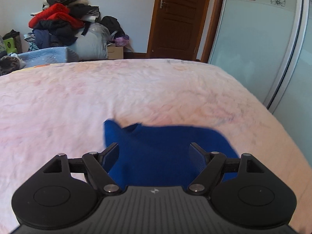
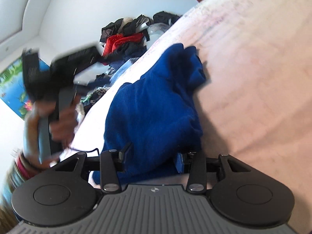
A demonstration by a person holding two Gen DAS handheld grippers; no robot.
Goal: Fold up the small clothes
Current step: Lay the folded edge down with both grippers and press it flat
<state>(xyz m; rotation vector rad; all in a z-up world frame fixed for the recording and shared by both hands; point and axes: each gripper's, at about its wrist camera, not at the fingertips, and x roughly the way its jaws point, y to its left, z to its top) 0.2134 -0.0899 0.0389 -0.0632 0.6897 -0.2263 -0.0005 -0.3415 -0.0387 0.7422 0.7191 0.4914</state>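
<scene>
Both grippers slack over the blue garment on the bed; release stage of a fold, by my judgement.

Left wrist view: the left gripper [image 1: 154, 154] stands with jaws well apart, nothing pinched; the garment [image 1: 161, 148] lies flat on the pink bedspread [image 1: 97, 97] beneath and between the fingers. No legible writing; only a small emblem on the gripper body, unreadable. Right wrist view: the right gripper [image 2: 154, 157] has jaws partly apart, cloth lying between them, pads not visibly pressing. The garment [image 2: 156, 105] is bunched and rumpled, on the bed. The person's hand [image 2: 58, 120] carries the other tool, blurred. Advice: lift clear without snagging cloth, then re-grip at the corners and smooth the bunching before the next fold. No labels readable.
</scene>
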